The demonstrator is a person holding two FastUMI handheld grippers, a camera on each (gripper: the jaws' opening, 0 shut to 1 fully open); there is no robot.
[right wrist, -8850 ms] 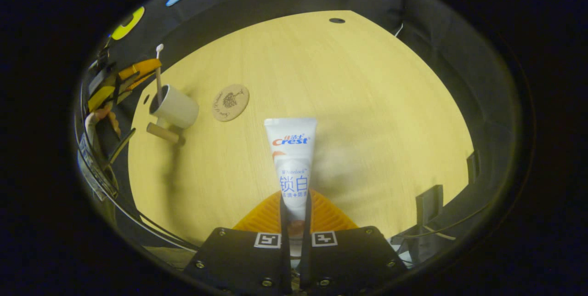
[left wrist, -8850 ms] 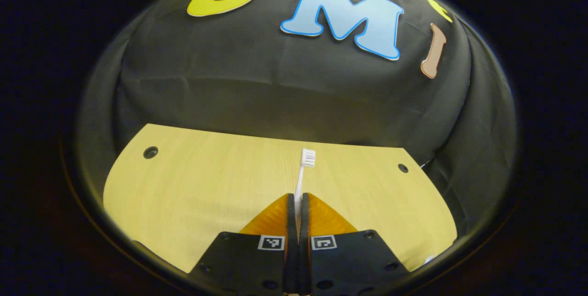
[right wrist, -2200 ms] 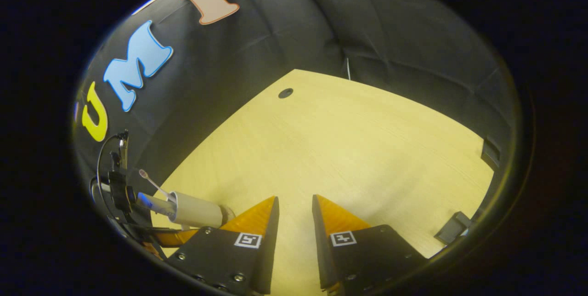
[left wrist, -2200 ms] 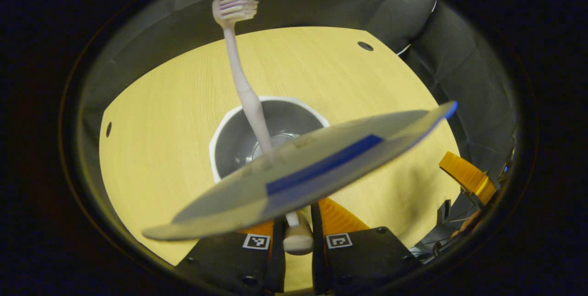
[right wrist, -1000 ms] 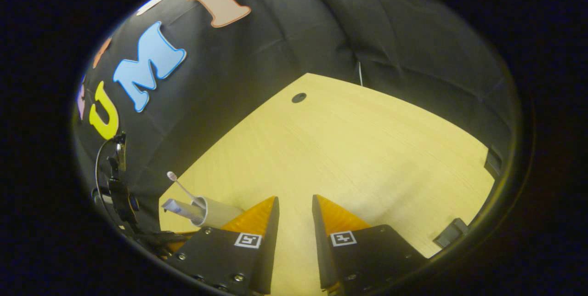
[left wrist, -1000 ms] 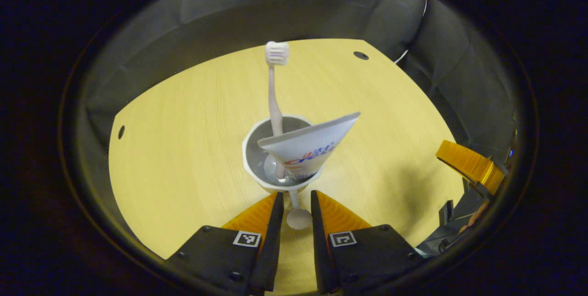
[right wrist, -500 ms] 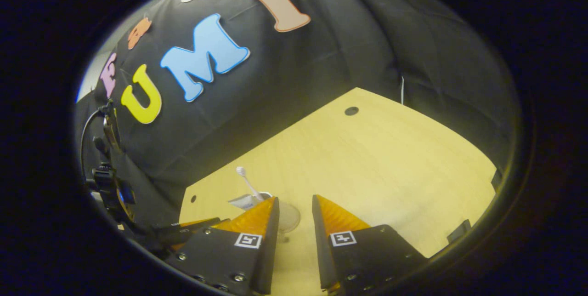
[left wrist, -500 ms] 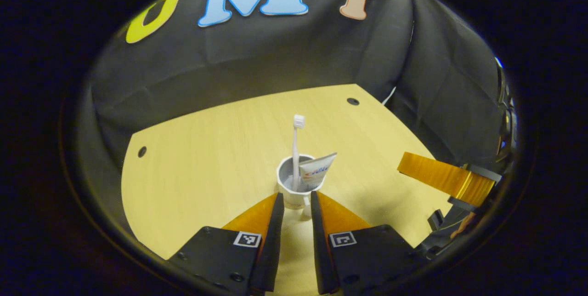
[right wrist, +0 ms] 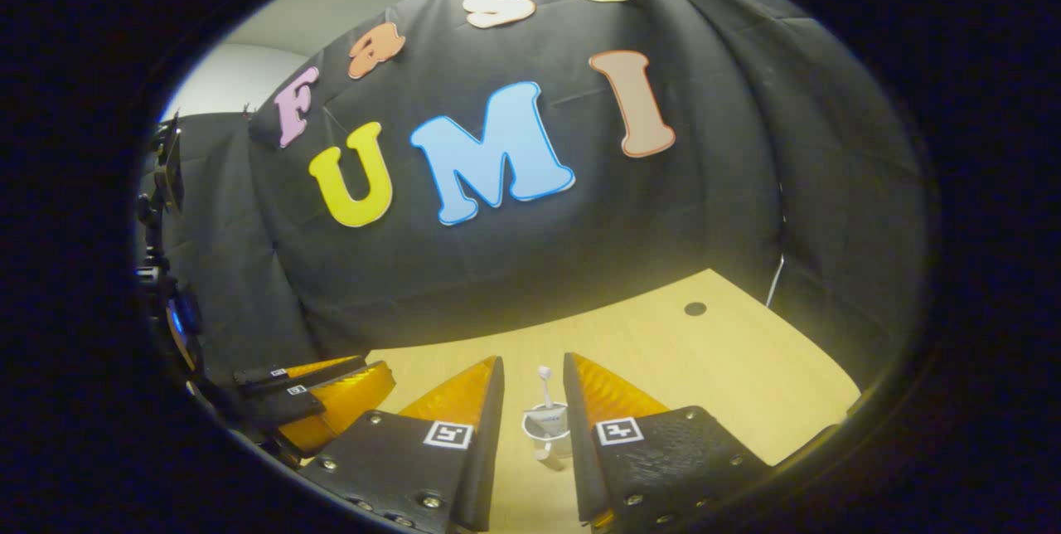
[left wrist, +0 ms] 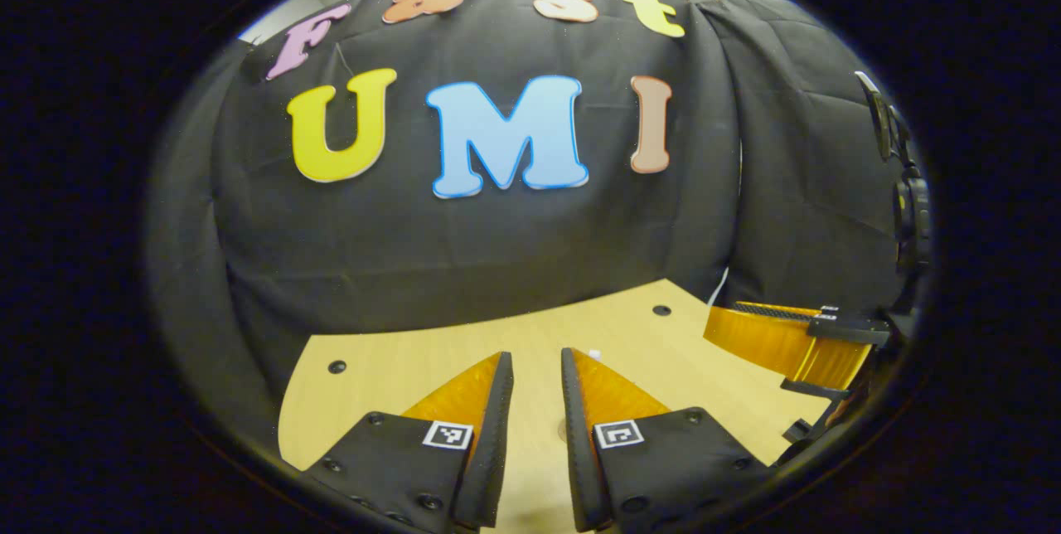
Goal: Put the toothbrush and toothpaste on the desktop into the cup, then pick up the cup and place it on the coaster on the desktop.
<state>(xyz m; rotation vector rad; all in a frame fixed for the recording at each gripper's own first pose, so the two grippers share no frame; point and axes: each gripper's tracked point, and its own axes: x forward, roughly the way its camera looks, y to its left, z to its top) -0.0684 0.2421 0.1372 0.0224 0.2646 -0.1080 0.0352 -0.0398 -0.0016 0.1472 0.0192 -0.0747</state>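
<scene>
A: White cup upright on the wooden desk, seen between the right tool fingers, well beyond them. Toothbrush standing inside, bristles up; toothpaste tucked beside it.

B: Right tool parted narrowly, gripping nothing. Left tool likewise narrow and empty, with pale smooth desk ahead. Ribbed finger of the other tool at far right.

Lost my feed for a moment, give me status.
Left gripper open, empty. Right gripper open, empty. Cup upright on desktop, toothbrush inside. Nothing blocking.
</scene>
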